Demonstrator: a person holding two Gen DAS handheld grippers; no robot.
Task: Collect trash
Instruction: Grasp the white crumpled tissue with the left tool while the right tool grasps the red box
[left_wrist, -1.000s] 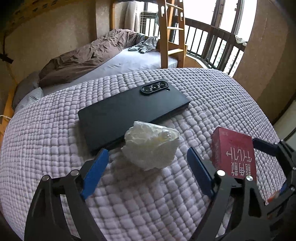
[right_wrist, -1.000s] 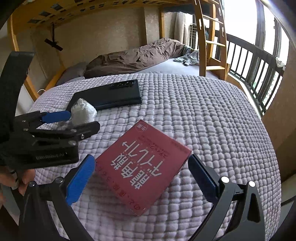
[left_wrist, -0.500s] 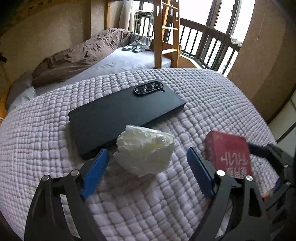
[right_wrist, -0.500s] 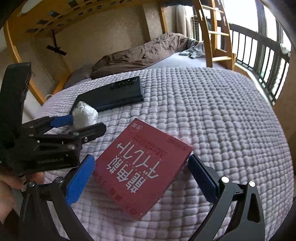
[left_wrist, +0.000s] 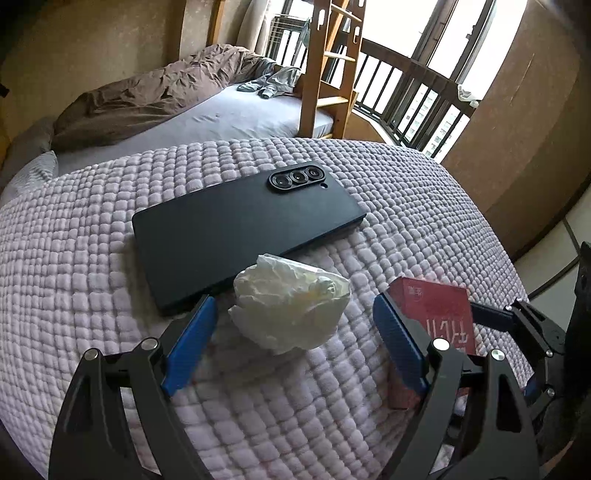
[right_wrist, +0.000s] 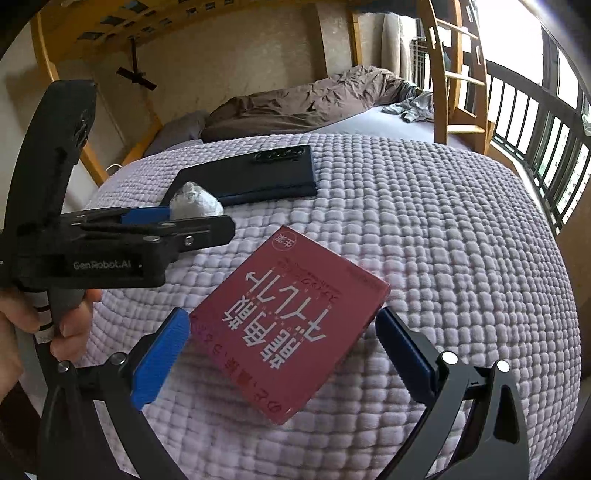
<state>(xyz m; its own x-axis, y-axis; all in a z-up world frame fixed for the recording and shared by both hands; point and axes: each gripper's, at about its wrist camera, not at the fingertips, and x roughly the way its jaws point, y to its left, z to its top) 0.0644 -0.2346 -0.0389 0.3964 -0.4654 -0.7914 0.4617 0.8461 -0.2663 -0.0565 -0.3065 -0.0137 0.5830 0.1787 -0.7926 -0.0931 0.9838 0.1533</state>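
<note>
Since a second ago the crumpled white tissue (left_wrist: 290, 304) is seen lower and deeper between the blue pads of the left gripper (left_wrist: 291, 339), and the red box (right_wrist: 286, 323) is seen closer between the pads of the right gripper (right_wrist: 282, 349). The tissue is found on the quilted lilac bedspread (left_wrist: 406, 206), touching the near edge of a black phone (left_wrist: 236, 229) that lies face down. The left gripper's fingers are spread wide on either side of the tissue and no pad is pressed on it. The red box lies flat to the right of the tissue, apart from it, with bare quilt between the two. The right gripper's fingers are likewise released, with the box's near corners just beside both pads.

Bare bedspread is left beyond the box and to its right, up to the quilt's rounded edge. Behind the phone a wooden ladder (left_wrist: 325, 74) and a dark railing (left_wrist: 413, 92) are seen.

Only in the right wrist view are a person's hand (right_wrist: 44, 325) around the left gripper's handle and the whole printed face of the box shown. Only in the left wrist view are the phone's three camera lenses (left_wrist: 297, 177) clearly made out.
</note>
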